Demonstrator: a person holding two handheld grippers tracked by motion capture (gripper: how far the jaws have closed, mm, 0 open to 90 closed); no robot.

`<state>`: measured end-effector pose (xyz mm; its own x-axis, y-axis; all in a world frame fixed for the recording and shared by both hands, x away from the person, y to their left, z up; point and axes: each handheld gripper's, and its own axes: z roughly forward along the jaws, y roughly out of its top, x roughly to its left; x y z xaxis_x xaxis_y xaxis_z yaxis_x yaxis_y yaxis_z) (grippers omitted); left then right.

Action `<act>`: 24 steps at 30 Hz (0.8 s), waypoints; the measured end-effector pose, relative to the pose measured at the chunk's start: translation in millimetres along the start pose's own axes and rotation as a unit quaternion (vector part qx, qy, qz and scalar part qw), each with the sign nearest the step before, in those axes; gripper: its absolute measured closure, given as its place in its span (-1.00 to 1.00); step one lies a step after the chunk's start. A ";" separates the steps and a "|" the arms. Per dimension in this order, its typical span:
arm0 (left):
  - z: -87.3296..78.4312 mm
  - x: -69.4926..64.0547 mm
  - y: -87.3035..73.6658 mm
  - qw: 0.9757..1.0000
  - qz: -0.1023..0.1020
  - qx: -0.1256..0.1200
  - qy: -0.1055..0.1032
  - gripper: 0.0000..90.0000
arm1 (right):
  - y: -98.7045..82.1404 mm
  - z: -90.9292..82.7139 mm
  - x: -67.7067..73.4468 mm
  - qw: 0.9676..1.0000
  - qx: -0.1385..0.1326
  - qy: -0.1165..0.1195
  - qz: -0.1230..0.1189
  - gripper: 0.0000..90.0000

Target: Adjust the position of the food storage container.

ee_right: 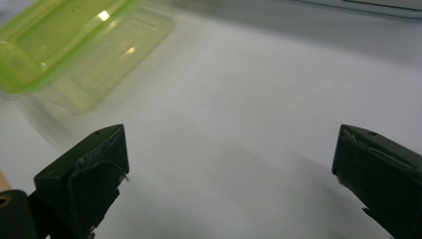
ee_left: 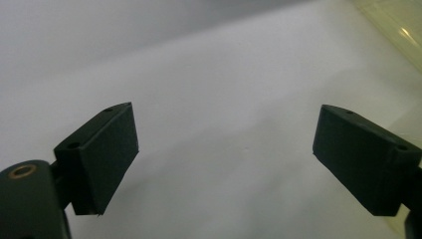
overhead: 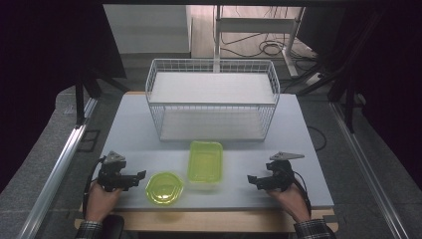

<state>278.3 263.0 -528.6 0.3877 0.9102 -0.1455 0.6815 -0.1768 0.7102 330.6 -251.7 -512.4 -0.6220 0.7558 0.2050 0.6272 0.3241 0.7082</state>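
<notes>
High view: a white wire basket is seen at the back of the grey tabletop. A green rectangular container and a green round lid lie near the front, between left claw and right claw.

Left gripper view: left claw is held released over bare tabletop.

Right gripper view: right claw is held released, the container beyond.
</notes>
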 end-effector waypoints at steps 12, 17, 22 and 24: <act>-6.5 -1.3 -1.5 1.000 -0.004 -0.017 -0.008 -0.89 | 4.1 0.9 -1.1 1.000 -0.004 -0.006 0.007 -0.91; -9.9 -5.1 0.3 1.000 0.005 -0.018 -0.006 -0.76 | 4.6 0.9 -0.2 1.000 -0.003 -0.006 0.007 -0.89; -14.9 -8.8 2.2 1.000 0.014 -0.022 -0.008 -0.49 | 4.1 2.4 0.3 1.000 0.002 -0.008 0.004 -0.88; -21.6 -11.8 4.6 0.999 0.020 -0.034 -0.018 -0.33 | 3.9 2.9 0.8 1.000 0.005 -0.010 0.002 -0.87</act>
<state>263.5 259.6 -508.7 0.4372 0.8885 -0.1395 0.6218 -0.1865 0.7607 333.9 -248.1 -511.4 -0.6098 0.7684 0.1942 0.6341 0.3261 0.7011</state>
